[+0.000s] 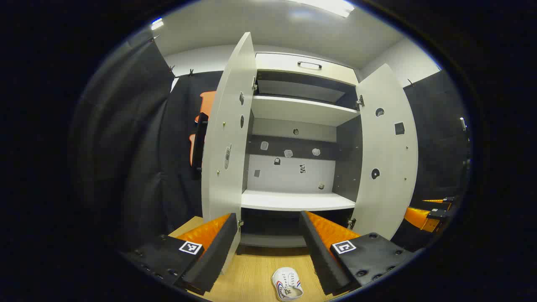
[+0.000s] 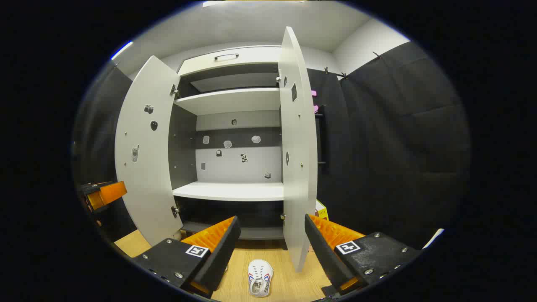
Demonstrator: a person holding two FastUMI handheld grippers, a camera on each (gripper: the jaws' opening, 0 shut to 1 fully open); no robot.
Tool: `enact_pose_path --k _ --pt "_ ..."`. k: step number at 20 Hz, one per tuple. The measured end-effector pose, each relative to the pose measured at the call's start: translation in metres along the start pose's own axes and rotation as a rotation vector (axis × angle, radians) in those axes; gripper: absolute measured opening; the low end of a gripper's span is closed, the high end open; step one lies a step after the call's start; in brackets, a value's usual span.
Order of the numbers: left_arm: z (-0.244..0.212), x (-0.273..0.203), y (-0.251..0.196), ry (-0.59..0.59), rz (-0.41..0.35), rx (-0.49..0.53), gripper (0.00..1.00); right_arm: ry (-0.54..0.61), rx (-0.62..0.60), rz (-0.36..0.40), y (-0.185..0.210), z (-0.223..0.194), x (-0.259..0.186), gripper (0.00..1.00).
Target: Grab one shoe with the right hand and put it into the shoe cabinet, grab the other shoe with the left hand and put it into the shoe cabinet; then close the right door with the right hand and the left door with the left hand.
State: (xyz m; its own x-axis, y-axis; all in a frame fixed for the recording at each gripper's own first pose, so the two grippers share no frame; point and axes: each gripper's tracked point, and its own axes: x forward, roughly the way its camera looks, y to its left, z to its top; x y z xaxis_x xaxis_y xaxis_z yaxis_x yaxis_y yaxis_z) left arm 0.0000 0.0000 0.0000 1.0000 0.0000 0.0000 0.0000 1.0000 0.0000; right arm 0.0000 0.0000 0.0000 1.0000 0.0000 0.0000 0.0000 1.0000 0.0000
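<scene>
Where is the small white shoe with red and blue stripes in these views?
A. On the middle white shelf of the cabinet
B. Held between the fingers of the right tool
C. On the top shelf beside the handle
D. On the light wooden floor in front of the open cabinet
D: the small white shoe with red and blue stripes lies on the light wooden floor before the white shoe cabinet, whose shelves are bare, and both tools are open.

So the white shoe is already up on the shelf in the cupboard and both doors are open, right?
Not quite. Both doors are open, but the small white shoe with red and blue stripes lies on the wooden floor in front of the white shoe cabinet, as the right gripper view shows.
</scene>
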Motion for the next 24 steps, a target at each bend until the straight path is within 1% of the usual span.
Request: enact_pose_path --k 1,2,5,6,7,9,10,11,15,17,20,22,23,24 --pt "0.001 -0.001 0.003 -0.002 0.006 -0.001 0.97 0.001 0.0 -0.001 0.0 0.0 0.0 0.95" --pt "0.003 -0.002 0.004 -0.004 0.011 -0.001 0.94 0.003 0.0 -0.001 -0.001 -0.001 -0.001 0.95" --pt "0.001 -0.006 0.004 -0.001 0.012 0.004 0.99 0.005 0.002 -0.014 -0.008 0.0 -0.005 0.95" --pt "0.002 -0.008 0.004 -0.001 0.011 0.006 0.99 0.004 0.003 -0.02 -0.011 0.001 -0.006 0.95" --pt "0.003 -0.01 0.005 -0.002 0.013 0.006 0.97 0.005 0.003 -0.026 -0.014 0.0 -0.009 0.95" --pt "0.003 -0.012 0.005 -0.002 0.015 0.002 0.96 0.005 0.005 -0.031 -0.017 0.001 -0.012 0.95" --pt "0.003 -0.014 0.005 -0.001 0.015 -0.002 0.94 0.002 0.004 -0.031 -0.018 0.002 -0.014 0.95" --pt "0.003 -0.015 0.005 -0.001 0.014 -0.005 0.97 0.001 0.002 -0.032 -0.019 0.003 -0.016 0.95" --pt "0.006 -0.018 0.007 -0.007 0.02 0.007 0.97 0.001 -0.003 -0.028 -0.018 0.002 -0.018 0.95" --pt "0.008 -0.019 0.011 -0.012 0.034 0.013 0.97 0.011 -0.006 -0.025 -0.017 -0.003 -0.016 0.94" --pt "0.008 -0.02 0.013 -0.016 0.036 0.012 0.97 0.041 -0.011 -0.016 -0.011 -0.022 -0.008 0.94" --pt "0.006 -0.019 0.014 -0.012 0.037 0.012 0.97 0.103 -0.007 -0.005 -0.007 -0.05 0.001 0.94" --pt "0.006 -0.02 0.014 -0.01 0.037 0.014 0.99 0.136 0.0 0.004 -0.003 -0.066 0.006 0.94" --pt "0.004 -0.021 0.015 -0.01 0.037 0.017 0.97 0.174 0.001 0.007 -0.002 -0.083 0.01 0.95"
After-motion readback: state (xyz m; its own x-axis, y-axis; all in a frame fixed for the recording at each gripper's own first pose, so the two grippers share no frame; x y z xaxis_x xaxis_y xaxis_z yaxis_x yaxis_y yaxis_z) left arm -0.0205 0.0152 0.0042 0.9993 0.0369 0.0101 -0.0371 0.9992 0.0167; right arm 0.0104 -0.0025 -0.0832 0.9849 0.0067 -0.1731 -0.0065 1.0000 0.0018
